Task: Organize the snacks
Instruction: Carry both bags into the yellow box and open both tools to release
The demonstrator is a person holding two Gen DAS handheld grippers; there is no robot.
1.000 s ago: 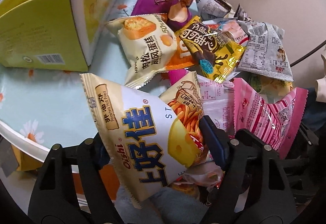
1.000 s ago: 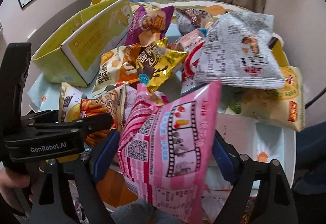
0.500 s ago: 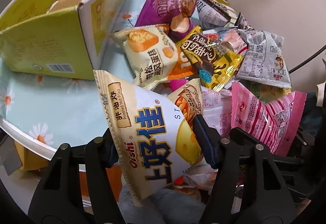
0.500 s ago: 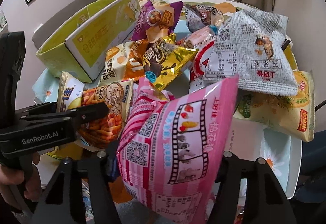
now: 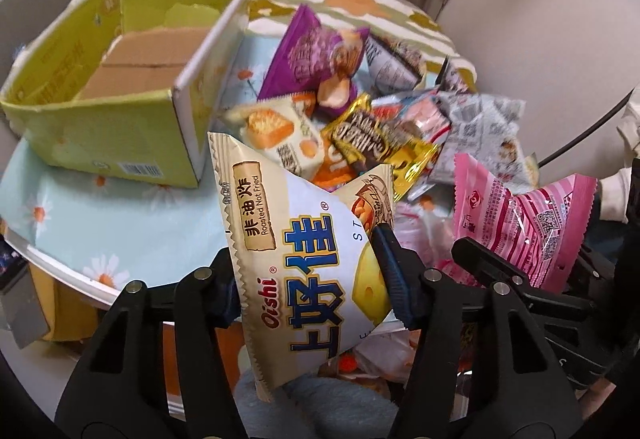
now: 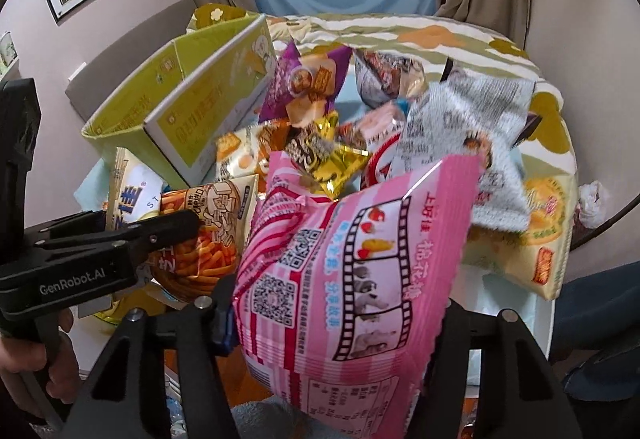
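My left gripper (image 5: 312,279) is shut on a white and blue Oishi snack bag (image 5: 304,239) and holds it above the table's near edge. My right gripper (image 6: 332,323) is shut on a pink striped snack bag (image 6: 352,271), also lifted; this bag shows at the right in the left wrist view (image 5: 520,227). The left gripper shows at the left in the right wrist view (image 6: 120,239). An open yellow-green cardboard box (image 5: 120,91) stands at the far left of the table, with only brown flaps visible inside. A pile of snack bags lies right of it.
The pile holds a purple bag (image 5: 316,55), a white cake bag (image 5: 280,139), a gold bag (image 5: 380,147), a grey bag (image 6: 468,143), a yellow bag (image 6: 536,235) and an orange sticks bag (image 6: 208,235). The daisy tablecloth (image 5: 100,215) covers the table.
Both grippers have risen and tilted with their bags, so the box's inside now shows in the left wrist view. The pile on the table has not moved.
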